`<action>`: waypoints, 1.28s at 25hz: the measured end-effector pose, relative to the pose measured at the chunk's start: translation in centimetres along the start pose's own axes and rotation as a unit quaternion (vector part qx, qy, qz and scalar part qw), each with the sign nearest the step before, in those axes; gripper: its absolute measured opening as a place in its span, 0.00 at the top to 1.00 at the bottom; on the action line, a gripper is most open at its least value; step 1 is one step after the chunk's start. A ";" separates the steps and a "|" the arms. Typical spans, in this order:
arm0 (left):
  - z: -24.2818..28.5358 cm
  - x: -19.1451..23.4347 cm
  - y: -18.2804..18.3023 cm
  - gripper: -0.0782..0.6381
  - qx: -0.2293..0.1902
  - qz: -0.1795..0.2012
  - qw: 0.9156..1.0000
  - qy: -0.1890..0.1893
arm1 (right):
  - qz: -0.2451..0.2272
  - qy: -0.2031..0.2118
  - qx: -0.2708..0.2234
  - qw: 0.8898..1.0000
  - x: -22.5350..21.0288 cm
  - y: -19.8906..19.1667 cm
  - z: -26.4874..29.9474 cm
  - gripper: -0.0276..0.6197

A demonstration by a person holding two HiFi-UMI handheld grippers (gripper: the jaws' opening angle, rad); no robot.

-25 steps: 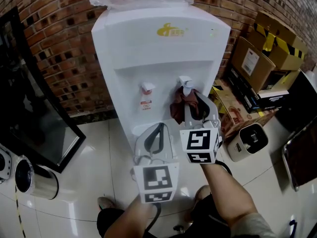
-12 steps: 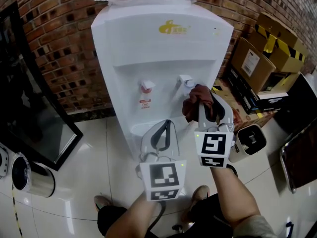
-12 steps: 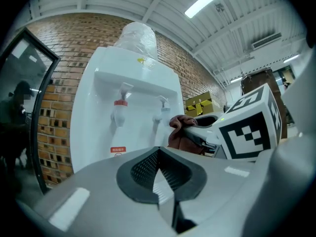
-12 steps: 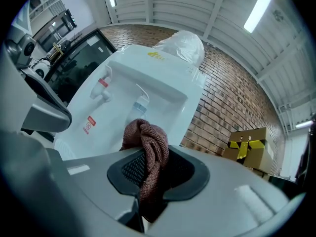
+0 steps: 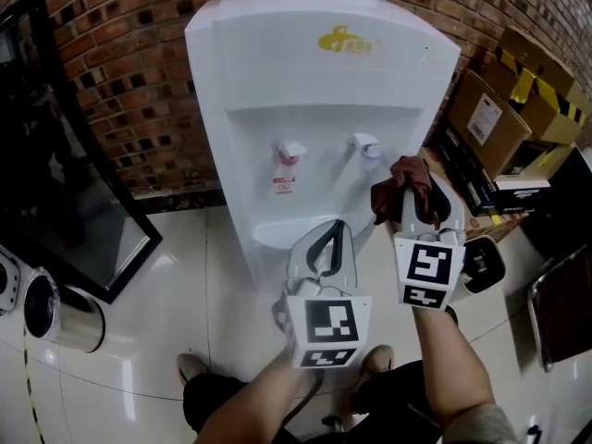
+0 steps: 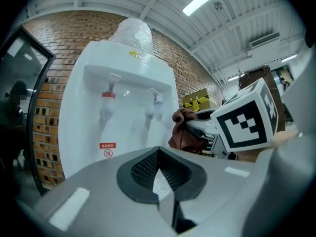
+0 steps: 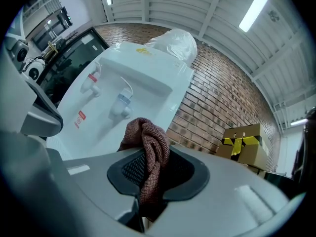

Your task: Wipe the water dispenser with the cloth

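Holding the brown cloth (image 7: pixel 150 152) pinched in the right gripper (image 5: pixel 418 191), bunched and clear of the water dispenser (image 5: pixel 314 100), just right of its right tap (image 5: pixel 363 144). Cloth looks soft, light, floppy; grip mid-fold so a wad sticks out. Left gripper (image 5: pixel 326 246) is closed on nothing, near the dispenser's front.

Cardboard boxes (image 5: pixel 518 100) right of water dispenser (image 5: pixel 314 91)

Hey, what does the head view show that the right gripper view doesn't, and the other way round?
Only the head view: the floor, the person's forearms and shoes. Only the right gripper view: the ceiling lights. Both: the dispenser, its two taps, the cloth held in the right gripper, and the taped box.
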State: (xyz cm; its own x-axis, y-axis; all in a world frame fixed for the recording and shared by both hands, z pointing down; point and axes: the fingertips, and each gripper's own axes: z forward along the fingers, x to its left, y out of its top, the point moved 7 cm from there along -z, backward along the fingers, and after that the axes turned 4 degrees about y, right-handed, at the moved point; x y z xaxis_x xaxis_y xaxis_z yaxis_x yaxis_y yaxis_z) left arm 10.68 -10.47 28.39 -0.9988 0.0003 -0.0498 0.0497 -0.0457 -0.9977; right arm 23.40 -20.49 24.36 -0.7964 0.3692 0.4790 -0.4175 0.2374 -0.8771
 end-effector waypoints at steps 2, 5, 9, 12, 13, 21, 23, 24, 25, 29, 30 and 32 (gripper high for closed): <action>0.0 0.0 -0.1 0.89 0.002 0.005 1.000 0.000 | 0.000 0.002 0.004 1.000 -0.2 -0.2 0.1 0.81; -0.5 0.7 -0.2 0.89 0.006 0.014 1.000 0.005 | 0.008 0.006 -0.001 1.000 -0.2 0.0 -0.3 0.81; -1.9 2.8 -0.1 0.89 0.010 0.020 0.999 0.026 | 0.008 0.029 -0.026 0.999 1.3 1.7 -1.5 0.81; -3.7 5.4 0.0 0.89 0.015 0.031 0.998 0.052 | 0.004 0.061 -0.056 0.997 3.8 3.5 -2.4 0.81; -4.4 6.3 0.0 0.89 0.017 0.036 0.997 0.061 | 0.005 0.072 -0.067 0.995 4.8 4.1 -2.7 0.81; -10.2 14.1 -0.9 0.89 0.042 0.054 0.990 0.127 | -0.016 0.193 -0.119 0.974 15.2 8.1 -3.7 0.81; -11.5 15.7 -1.0 0.89 0.045 0.052 0.988 0.139 | -0.026 0.219 -0.118 0.968 18.1 8.5 -3.9 0.81; -12.1 16.4 -0.9 0.89 0.045 0.050 0.987 0.145 | -0.027 0.230 -0.116 0.966 19.4 8.6 -3.8 0.81; -12.6 17.0 -0.9 0.89 0.044 0.049 0.987 0.149 | -0.027 0.240 -0.115 0.964 20.8 8.6 -3.7 0.81; -13.7 18.5 -0.8 0.89 0.041 0.051 0.986 0.153 | -0.024 0.257 -0.104 0.960 24.7 8.7 -2.8 0.81; -13.8 18.8 -0.8 0.89 0.042 0.051 0.986 0.152 | -0.023 0.257 -0.100 0.961 25.3 8.7 -2.5 0.81; -13.9 19.1 -0.9 0.89 0.044 0.051 0.987 0.148 | -0.025 0.255 -0.090 0.962 26.2 8.5 -2.1 0.81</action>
State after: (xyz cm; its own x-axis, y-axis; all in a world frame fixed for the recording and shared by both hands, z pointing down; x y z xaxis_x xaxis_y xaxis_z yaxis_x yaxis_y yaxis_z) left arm -8.45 3.44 27.71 -0.9432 0.2830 -0.1737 0.1366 -0.1463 -0.9798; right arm -0.10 -6.87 29.58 -0.4399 0.7348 0.5163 -0.3304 0.4021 -0.8539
